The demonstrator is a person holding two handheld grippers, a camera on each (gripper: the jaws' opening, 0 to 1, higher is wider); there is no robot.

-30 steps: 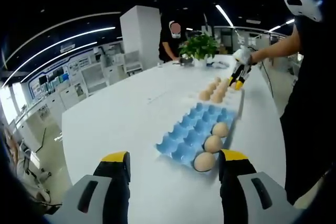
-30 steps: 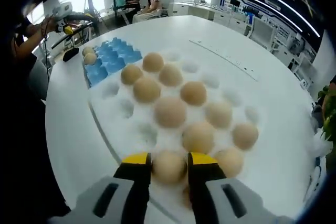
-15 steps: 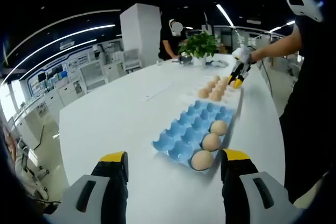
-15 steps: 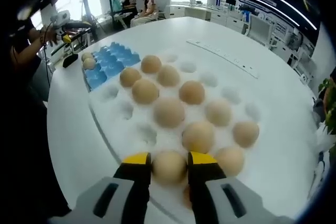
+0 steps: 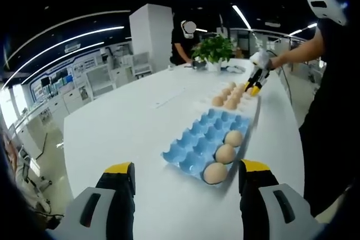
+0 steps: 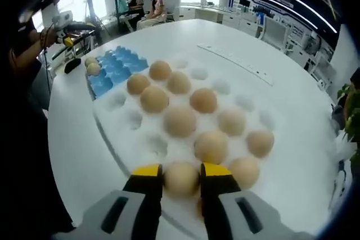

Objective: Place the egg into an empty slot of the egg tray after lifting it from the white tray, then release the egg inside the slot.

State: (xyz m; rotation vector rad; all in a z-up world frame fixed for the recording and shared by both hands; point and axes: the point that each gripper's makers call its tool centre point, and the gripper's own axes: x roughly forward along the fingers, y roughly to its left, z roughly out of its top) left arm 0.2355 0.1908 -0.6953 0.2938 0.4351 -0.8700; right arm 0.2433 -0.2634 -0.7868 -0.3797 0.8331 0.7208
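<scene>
**Egg pinched at the near edge of the white tray, not yet lifted clear**

Right gripper (image 6: 181, 179) closed around one egg (image 6: 181, 179) at the edge of the white tray (image 6: 247, 103) nearest the camera, yellow tips pressing on the egg's two flanks. Hard to tell whether the egg rests in its cup or hangs just above it. Ten more brown eggs scattered across the white tray, with bare cups among them.

Blue egg tray (image 6: 115, 64) lying against the far-left end of the white tray, seemingly touching it. Three eggs lined along one edge of the blue tray in the left gripper view (image 5: 209, 139); remaining slots empty, so plenty of room for a drop.

Left gripper (image 5: 183, 173) spread wide with nothing between the jaws, hovering over bare table (image 5: 124, 122) on the side of the blue tray farthest from the white tray.

Handling, as a judgement: light, rigid, thin-shelled, smooth and rounded. Likely to crack under a hard squeeze and to slip or roll under a loose one. Best taken across the widest girth, as here, with only enough pressure to carry. Gentle lift straight up, steady travel toward the blue tray, low descent into an empty slot before opening.
</scene>
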